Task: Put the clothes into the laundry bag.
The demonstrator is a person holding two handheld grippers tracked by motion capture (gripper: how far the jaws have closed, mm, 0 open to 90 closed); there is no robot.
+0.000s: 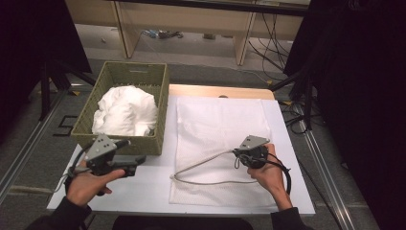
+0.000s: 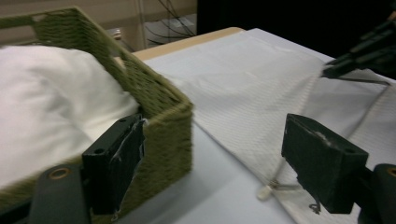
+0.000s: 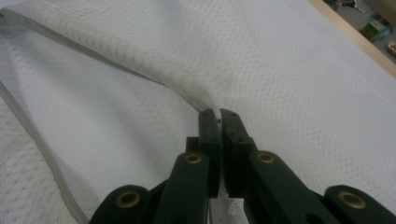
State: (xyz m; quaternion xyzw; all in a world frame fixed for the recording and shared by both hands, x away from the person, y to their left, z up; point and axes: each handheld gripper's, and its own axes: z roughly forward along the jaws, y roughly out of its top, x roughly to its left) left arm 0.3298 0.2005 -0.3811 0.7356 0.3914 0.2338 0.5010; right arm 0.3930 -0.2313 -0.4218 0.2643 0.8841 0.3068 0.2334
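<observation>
The mesh bag (image 1: 218, 143) lies flat on the bench (image 1: 143, 184), right of the basket (image 1: 160, 103) of white cloth (image 1: 125, 111). The right tongs (image 3: 218, 113) are clenched on the bag's edge, probably one layer only. The left tongs (image 2: 219, 163) gape empty near the basket. A hard tug could slip that thin pinch free.

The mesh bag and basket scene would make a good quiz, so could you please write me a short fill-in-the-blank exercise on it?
1. The white laundry lies inside the green woven ____.
2. The right gripper is shut on the edge of the white mesh ____.
3. The left gripper has its jaws ____, holding nothing.
4. Seen from the high view, the basket stands to the ____ of the mesh bag.

Missing words: basket; bag; open; left
</observation>
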